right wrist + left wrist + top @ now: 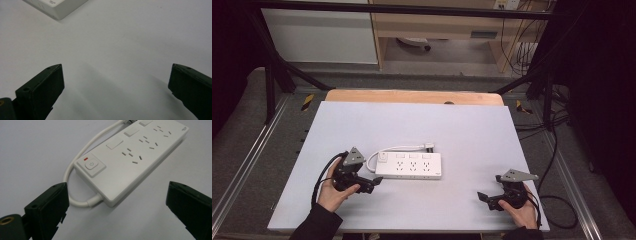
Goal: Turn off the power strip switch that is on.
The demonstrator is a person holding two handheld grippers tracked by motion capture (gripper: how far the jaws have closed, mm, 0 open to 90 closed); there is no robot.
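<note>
A white power strip [409, 165] is laid on the pale grey tabletop [462, 130]; dark carpet and shelving are seen behind. Left gripper [374, 181] and right gripper [484, 198] are both held wide open, empty.

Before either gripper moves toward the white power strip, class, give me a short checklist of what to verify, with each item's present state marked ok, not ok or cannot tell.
1. Left gripper open: ok, jaws spread wide.
2. Right gripper open: ok, jaws wide apart, nothing between them.
3. Power strip flat on the table: ok.
4. Sockets free of plugs: ok, all visible ones empty.
5. Power switch within the left gripper's line: ok, just ahead of the jaws.
6. Cord plugged in anywhere: not ok; its plug lies loose on the table.
</note>
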